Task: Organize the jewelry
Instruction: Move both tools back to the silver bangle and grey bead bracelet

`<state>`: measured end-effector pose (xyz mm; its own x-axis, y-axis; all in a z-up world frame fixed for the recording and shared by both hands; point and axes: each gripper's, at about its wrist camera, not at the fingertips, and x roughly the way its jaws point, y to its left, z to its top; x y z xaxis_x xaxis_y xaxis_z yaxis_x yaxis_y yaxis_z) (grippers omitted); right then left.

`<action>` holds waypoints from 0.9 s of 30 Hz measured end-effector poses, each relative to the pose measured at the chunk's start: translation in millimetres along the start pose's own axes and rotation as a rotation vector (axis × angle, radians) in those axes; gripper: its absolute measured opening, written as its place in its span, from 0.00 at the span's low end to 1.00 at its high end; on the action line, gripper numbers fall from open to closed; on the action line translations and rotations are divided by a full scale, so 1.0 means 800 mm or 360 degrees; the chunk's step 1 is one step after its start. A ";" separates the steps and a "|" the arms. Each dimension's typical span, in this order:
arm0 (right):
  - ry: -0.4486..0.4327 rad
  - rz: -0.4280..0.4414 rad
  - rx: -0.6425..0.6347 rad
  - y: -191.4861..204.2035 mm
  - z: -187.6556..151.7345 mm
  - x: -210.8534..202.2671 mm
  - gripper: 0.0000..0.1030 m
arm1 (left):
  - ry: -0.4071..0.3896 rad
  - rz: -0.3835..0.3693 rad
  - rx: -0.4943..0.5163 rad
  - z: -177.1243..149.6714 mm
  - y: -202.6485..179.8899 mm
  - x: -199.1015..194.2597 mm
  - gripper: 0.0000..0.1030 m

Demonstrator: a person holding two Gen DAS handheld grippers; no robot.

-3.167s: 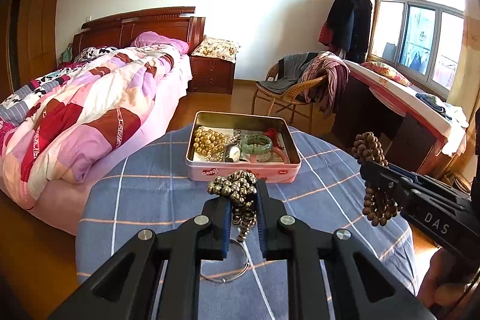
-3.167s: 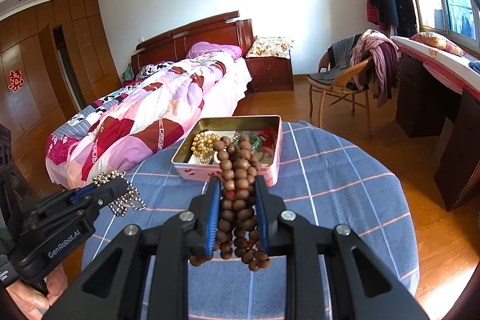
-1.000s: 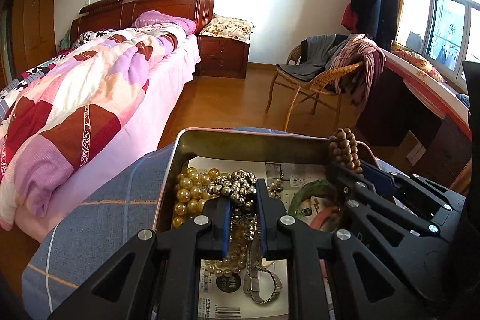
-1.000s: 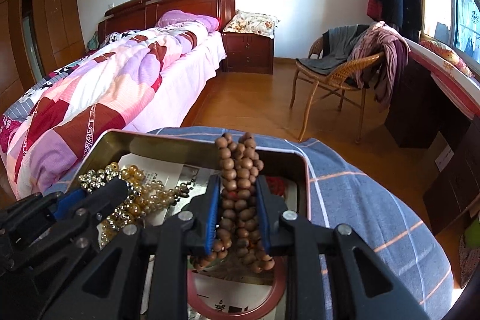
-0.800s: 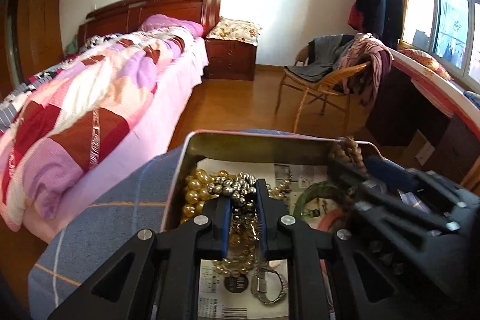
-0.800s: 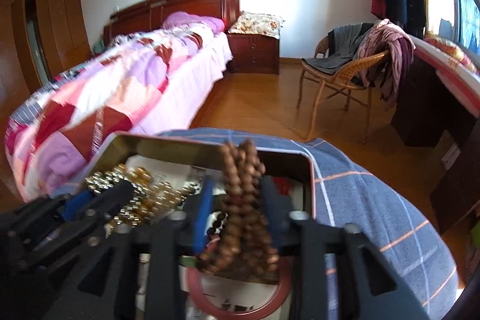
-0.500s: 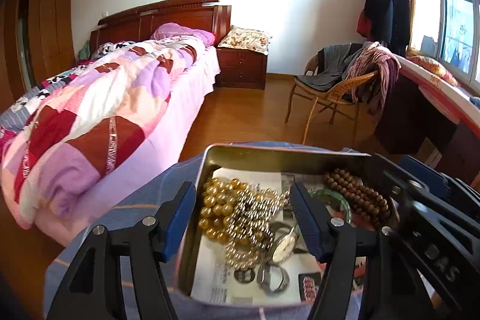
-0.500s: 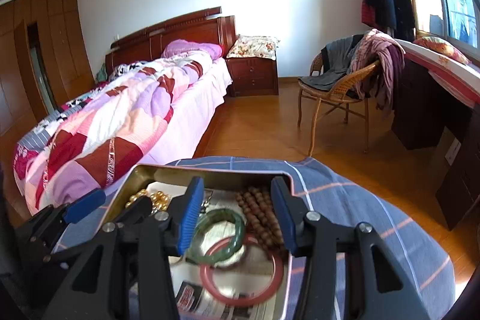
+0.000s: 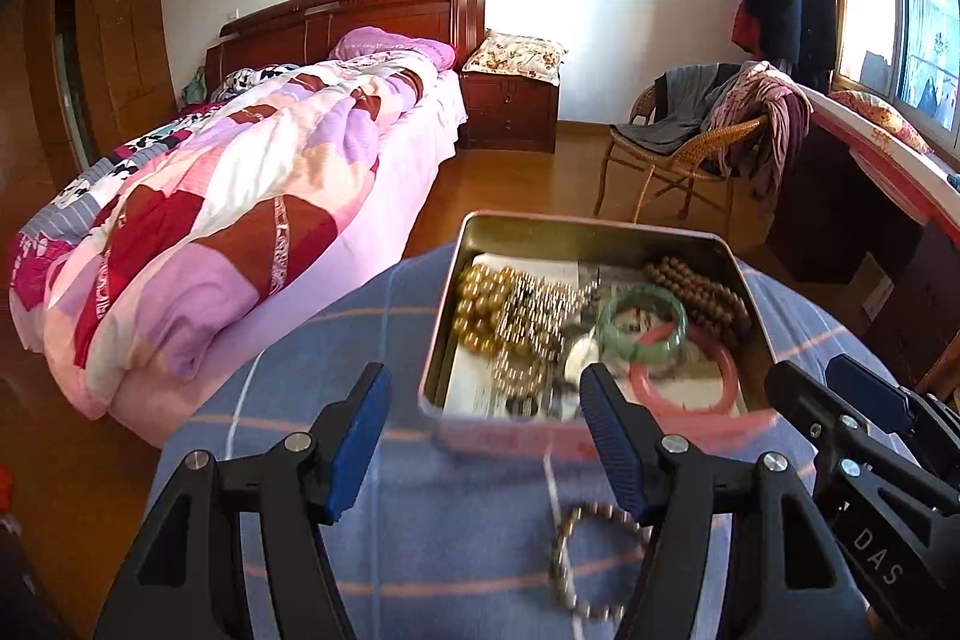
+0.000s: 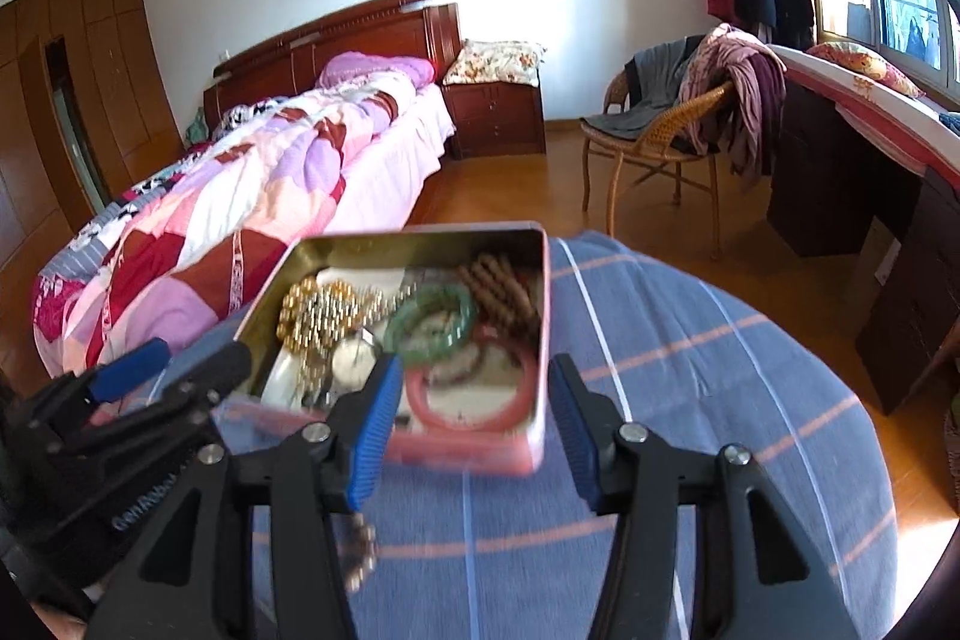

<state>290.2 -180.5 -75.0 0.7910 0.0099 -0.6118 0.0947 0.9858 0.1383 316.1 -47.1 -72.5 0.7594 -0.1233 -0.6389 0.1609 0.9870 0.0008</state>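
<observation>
Reaching for the beaded bracelet point(image 9: 591, 559) on the desk point(image 9: 456, 538) just before the tin point(image 9: 591, 229), either spread, empty hand-held gripper, left point(image 9: 486, 442) or right point(image 10: 474, 424), could snag the checked cloth or knock the jewelry-filled tin. A bed point(image 9: 240, 196) and wicker chair point(image 9: 678, 160) stand behind.

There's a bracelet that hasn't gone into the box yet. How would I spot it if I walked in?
Find the round table with the blue checked cloth and the open pink tin of jewelry on it. On the cloth just in front of the tin lies a beaded bracelet, below the left gripper, whose jaws are open. It is the only piece outside the tin.
</observation>
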 end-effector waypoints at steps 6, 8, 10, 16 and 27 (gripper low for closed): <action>0.0077 -0.0039 -0.0046 0.004 -0.026 -0.021 0.53 | 0.0030 0.0004 -0.0016 -0.032 0.007 -0.030 0.64; 0.0082 -0.0044 -0.0056 0.004 -0.032 -0.029 0.53 | 0.0051 0.0000 -0.0043 -0.047 0.012 -0.039 0.64; 0.0086 -0.0043 -0.0061 0.004 -0.039 -0.037 0.53 | 0.0064 -0.0011 -0.0059 -0.057 0.016 -0.047 0.64; 0.0089 -0.0038 -0.0083 0.005 -0.055 -0.059 0.53 | 0.0075 -0.0021 -0.0051 -0.089 0.019 -0.071 0.64; 0.0097 -0.0028 -0.0112 0.007 -0.078 -0.080 0.53 | 0.0085 -0.0042 -0.0014 -0.125 0.027 -0.096 0.64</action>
<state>202.7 -165.4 -83.9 0.7512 0.0006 -0.6601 0.0639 0.9952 0.0736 198.5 -5.8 -100.1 0.7200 -0.1437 -0.6789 0.1748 0.9843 -0.0229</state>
